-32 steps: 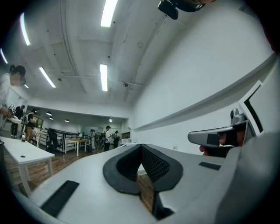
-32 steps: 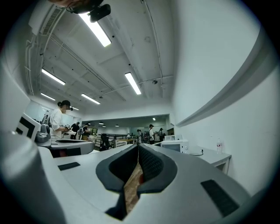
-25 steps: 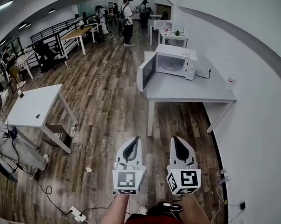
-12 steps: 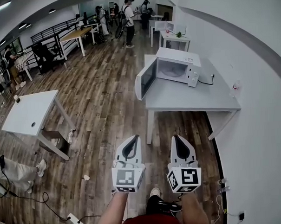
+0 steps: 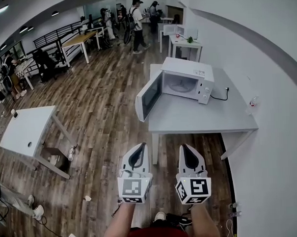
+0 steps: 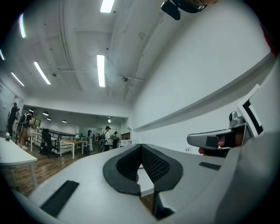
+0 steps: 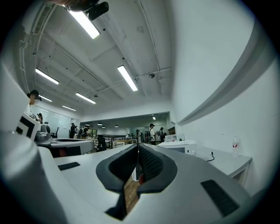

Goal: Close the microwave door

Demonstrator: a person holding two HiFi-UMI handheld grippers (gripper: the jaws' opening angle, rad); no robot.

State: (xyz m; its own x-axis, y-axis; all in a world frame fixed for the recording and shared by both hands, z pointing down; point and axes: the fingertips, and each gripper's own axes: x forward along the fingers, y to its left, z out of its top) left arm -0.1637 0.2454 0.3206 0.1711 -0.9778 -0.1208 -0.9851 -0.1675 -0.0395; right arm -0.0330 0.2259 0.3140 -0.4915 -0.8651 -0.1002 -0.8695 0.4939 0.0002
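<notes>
Change: I've walked closer; the microwave (image 5: 188, 79) at the table's (image 5: 200, 117) far edge looms larger.
Door: microwave door (image 5: 148, 97) wide open, beyond reach.
Claws: left gripper (image 5: 139, 149), right gripper (image 5: 187, 148) closed, empty.

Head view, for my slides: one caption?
Left gripper and right gripper, shut, face an open-doored microwave on a grey table.

Long strip lights (image 6: 101, 70) on the ceiling fill the room with bright, even, cool light and burn out to pure white. The wooden floor (image 5: 103, 103) carries a pale sheen, and the shadow under the grey table (image 5: 197, 119) is soft. The white wall (image 5: 263, 56) bows hard in the head view, where lines curve toward the edges. Both gripper views sit in a round black border. Close up, the left gripper (image 6: 141, 147) and right gripper (image 7: 138, 147) look soft, and the far room looks sharper.
</notes>
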